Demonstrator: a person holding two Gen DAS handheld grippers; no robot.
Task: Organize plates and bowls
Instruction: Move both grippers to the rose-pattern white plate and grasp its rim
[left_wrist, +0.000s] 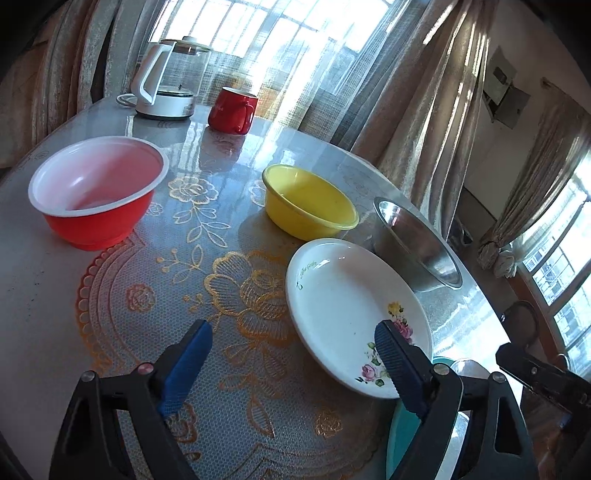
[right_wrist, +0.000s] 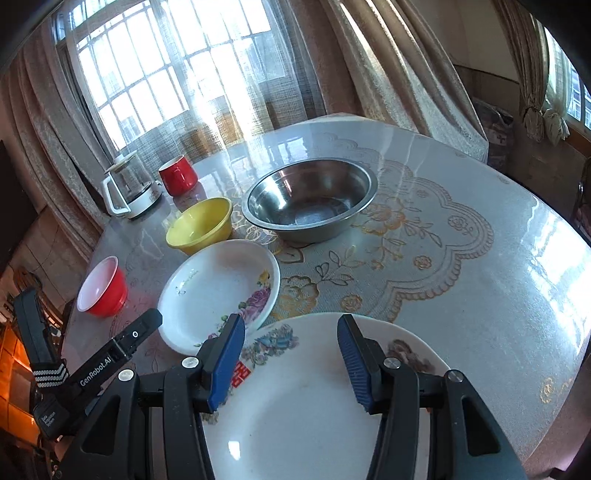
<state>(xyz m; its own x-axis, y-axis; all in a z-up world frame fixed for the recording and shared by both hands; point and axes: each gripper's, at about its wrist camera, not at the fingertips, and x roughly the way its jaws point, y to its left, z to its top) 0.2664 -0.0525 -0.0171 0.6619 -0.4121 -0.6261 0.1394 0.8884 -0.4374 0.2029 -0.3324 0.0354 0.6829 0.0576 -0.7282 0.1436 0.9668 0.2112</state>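
On the round table stand a red bowl, a yellow bowl, a steel bowl and a white flowered plate. My left gripper is open above the table, its right finger over the flowered plate's near rim. My right gripper is open above a larger white plate at the table's near edge. The left gripper's body also shows in the right wrist view.
A glass kettle and a red mug stand at the far side by the curtained window. A teal object lies under my left gripper. The patterned tablecloth covers the table's right part.
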